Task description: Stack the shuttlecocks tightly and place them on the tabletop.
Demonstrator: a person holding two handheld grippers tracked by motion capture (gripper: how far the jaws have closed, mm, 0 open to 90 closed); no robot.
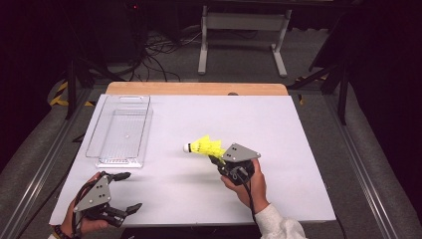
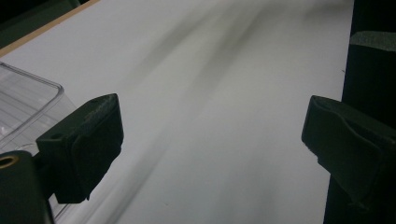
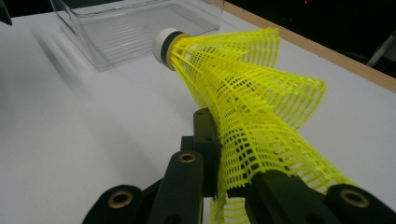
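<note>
A yellow plastic shuttlecock (image 1: 205, 146) with a white cork tip hangs above the middle of the white table (image 1: 298, 129). My right gripper (image 1: 217, 159) is shut on the rim of its mesh skirt, and the cork points left toward the tray. In the right gripper view the shuttlecock (image 3: 243, 107) is squashed between the black jaws, cork end away from me. My left gripper (image 1: 130, 190) stands wide open near the table's front left corner with nothing between its fingers. Its two pads (image 2: 91, 140) frame bare tabletop in the left gripper view.
A clear plastic tray (image 1: 121, 130) sits on the table's left side, its corner (image 2: 23, 100) seen beside my left jaw and its wall (image 3: 116, 35) beyond the shuttlecock. A wooden strip (image 1: 196, 88) runs along the far edge. Cables and a metal frame (image 1: 244, 35) lie on the floor behind.
</note>
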